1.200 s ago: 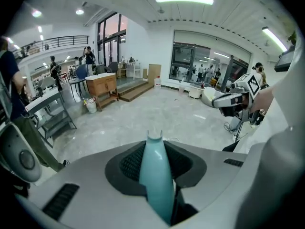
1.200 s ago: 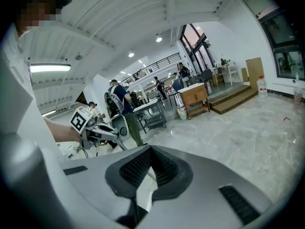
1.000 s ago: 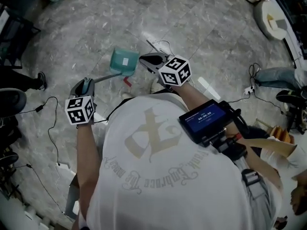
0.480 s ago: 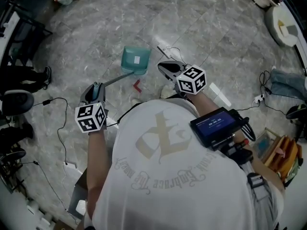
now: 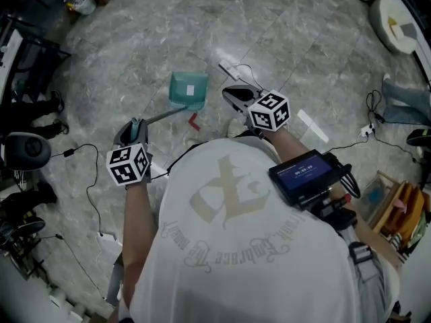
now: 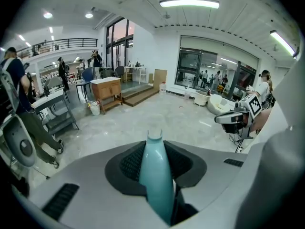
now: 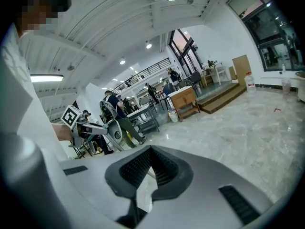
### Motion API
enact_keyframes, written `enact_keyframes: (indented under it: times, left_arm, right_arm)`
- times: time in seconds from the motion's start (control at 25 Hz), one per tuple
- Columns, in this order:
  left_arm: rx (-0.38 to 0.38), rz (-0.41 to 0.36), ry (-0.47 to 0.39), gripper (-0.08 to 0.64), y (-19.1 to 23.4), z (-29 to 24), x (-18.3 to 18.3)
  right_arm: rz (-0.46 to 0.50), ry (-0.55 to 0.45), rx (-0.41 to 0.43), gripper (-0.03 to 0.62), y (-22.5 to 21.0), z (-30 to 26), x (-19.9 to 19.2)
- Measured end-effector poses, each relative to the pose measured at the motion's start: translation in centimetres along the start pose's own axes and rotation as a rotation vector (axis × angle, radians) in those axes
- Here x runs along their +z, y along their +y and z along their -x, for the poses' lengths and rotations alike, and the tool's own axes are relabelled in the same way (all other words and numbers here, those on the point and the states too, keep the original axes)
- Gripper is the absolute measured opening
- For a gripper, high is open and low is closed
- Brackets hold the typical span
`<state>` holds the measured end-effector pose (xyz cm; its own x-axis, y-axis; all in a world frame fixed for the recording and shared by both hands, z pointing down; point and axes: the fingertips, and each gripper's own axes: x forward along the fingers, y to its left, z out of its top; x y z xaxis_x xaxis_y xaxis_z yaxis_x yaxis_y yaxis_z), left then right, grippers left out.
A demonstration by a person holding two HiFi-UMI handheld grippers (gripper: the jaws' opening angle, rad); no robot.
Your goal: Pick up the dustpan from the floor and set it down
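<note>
- Teal plastic dustpan stayed clamped by its slim teal handle in the left gripper, grip unchanged.
- Right gripper kept its jaws together, empty.
- Pan hung ahead over the grey marble floor, apparently lifted; setting down remained.

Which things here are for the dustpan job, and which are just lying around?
For the job:
- dustpan
- left gripper, clamped on the dustpan's handle
- right gripper, empty

Just lying about:
- red scrap
- white box with a cord
- white strip
</note>
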<state>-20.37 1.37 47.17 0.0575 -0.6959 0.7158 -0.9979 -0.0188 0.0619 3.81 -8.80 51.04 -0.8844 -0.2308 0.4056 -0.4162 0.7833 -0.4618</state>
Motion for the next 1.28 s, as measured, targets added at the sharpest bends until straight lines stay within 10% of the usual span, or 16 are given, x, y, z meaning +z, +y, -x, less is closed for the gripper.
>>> enact_keyframes:
  times: [0.68,1.28]
  left_arm:
    - [-0.033,0.029,0.055,0.107,-0.8,-4.6,-1.3]
    - [-0.103,-0.155,0.168,0.109,-2.4,-11.3,-2.6]
  right_arm:
    - [-0.064,-0.002,-0.056,0.015,-2.3,0.8,-1.8]
    - [-0.148,-0.022,-0.174,0.015,-4.8,3.0,-3.4]
